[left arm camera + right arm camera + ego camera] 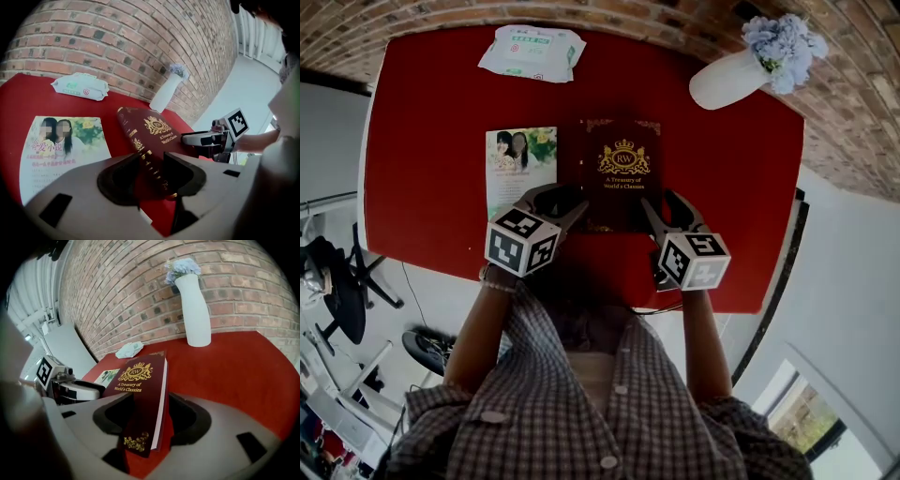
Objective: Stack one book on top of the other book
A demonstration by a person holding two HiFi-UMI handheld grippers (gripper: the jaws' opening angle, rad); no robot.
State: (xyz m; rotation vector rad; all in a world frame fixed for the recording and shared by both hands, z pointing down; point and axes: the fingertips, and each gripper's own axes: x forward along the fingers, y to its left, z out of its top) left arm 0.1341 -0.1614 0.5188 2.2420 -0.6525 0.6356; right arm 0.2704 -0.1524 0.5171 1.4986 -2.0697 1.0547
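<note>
A maroon hardback with gold lettering (622,169) lies on the red table (431,112), right beside a thin photo-cover book (520,164). My left gripper (562,199) is at the hardback's near left corner. In the left gripper view the spine (147,159) runs between the spread jaws of that gripper (149,176), with a gap on the left side. My right gripper (667,208) is at the near right corner. In the right gripper view the page edge (161,399) sits between its open jaws (145,420) with room on both sides.
A pack of wet wipes (532,52) lies at the table's far left. A white vase with pale blue flowers (731,80) stands at the far right against the brick wall (243,273). The table's near edge runs just under both grippers.
</note>
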